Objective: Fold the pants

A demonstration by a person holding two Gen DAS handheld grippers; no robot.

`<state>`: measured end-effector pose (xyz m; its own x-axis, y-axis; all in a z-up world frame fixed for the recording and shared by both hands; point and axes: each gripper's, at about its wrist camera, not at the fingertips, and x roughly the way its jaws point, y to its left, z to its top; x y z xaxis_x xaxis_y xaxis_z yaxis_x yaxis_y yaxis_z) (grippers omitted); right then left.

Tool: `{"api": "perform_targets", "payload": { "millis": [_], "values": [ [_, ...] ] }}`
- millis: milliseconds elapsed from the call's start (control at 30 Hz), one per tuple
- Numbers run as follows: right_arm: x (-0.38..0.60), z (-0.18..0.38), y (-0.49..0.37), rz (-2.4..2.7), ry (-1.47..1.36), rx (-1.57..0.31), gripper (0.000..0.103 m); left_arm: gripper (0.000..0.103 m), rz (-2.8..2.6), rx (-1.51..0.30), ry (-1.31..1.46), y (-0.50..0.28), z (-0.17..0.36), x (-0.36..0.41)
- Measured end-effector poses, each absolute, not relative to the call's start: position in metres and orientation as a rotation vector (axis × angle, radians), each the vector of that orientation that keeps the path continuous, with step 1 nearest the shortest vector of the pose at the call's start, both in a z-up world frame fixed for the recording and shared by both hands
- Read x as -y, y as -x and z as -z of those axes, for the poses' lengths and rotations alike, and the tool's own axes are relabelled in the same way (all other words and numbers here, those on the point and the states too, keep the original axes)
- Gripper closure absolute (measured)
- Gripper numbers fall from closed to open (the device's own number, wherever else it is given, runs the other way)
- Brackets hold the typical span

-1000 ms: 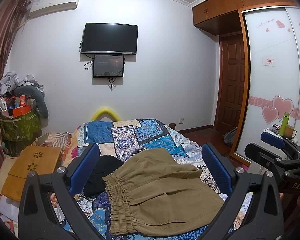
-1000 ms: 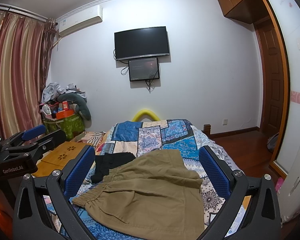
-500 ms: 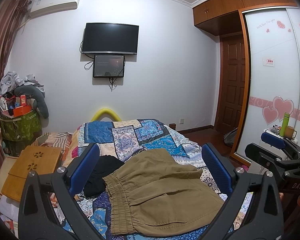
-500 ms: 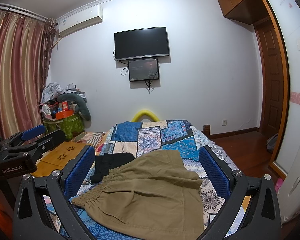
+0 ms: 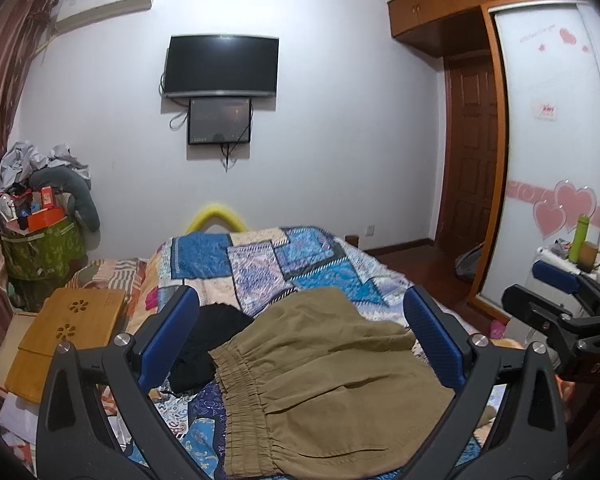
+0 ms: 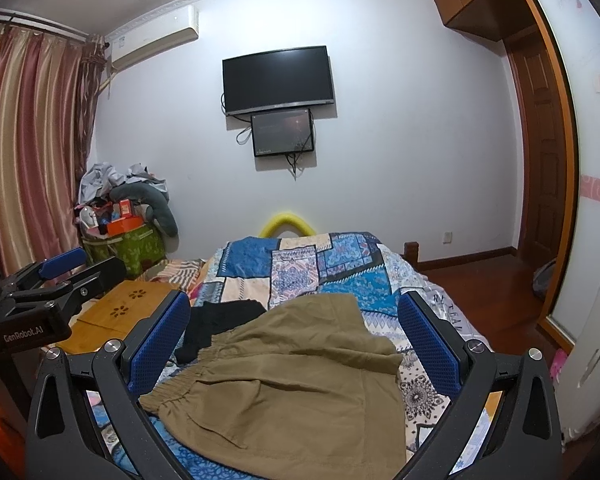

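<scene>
Khaki pants (image 5: pixel 324 376) with an elastic waistband lie loosely spread on the patchwork bedspread (image 5: pixel 276 256), waistband toward the left; they also show in the right wrist view (image 6: pixel 292 372). My left gripper (image 5: pixel 300 336) is open and empty, held above the near end of the pants. My right gripper (image 6: pixel 292 336) is open and empty, also above the pants. The right gripper shows at the right edge of the left wrist view (image 5: pixel 560 304); the left gripper shows at the left edge of the right wrist view (image 6: pixel 56 280).
A black garment (image 5: pixel 204 344) lies on the bed left of the pants, partly under them. A wooden lap table (image 5: pixel 68 336) sits on the bed's left side. A cluttered green bin (image 5: pixel 40 248) stands by the wall. A wardrobe (image 5: pixel 552 152) and door are on the right.
</scene>
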<state>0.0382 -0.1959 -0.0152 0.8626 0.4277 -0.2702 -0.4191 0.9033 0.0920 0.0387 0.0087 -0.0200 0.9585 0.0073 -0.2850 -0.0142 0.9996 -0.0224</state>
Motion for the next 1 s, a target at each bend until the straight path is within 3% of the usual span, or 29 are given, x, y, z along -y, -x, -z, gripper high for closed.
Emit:
{"api": "perform_targets", "payload": {
  "millis": [267, 600, 667, 733, 933, 1000],
  "values": [
    [0.205, 0.048, -0.087, -0.384, 0.054, -0.379, 0.000, 0.000, -0.031, -0.513, 0.031, -0.122, 0.064, -0.027],
    [0.232, 0.119, -0.155, -0.375, 0.066, -0.673, 0.000, 0.000, -0.044, -0.855, 0.035, -0.211, 0.149, -0.069],
    [0.238, 0.132, -0.168, -0.369, 0.052, -0.724, 0.000, 0.002, -0.088, -0.897, -0.019, -0.220, 0.165, -0.076],
    [0.244, 0.143, -0.179, -0.373, 0.017, -0.780, 0.001, 0.012, -0.103, -0.939, -0.048, -0.227, 0.176, -0.081],
    [0.242, 0.178, -0.210, -0.425, -0.065, -0.974, 0.028, 0.034, -0.085, -1.060, 0.011, -0.240, 0.204, -0.098],
    [0.243, 0.187, -0.214, -0.432, -0.075, -1.017, 0.031, 0.035, -0.064, -1.091, 0.014, -0.242, 0.211, -0.099]
  ]
}}
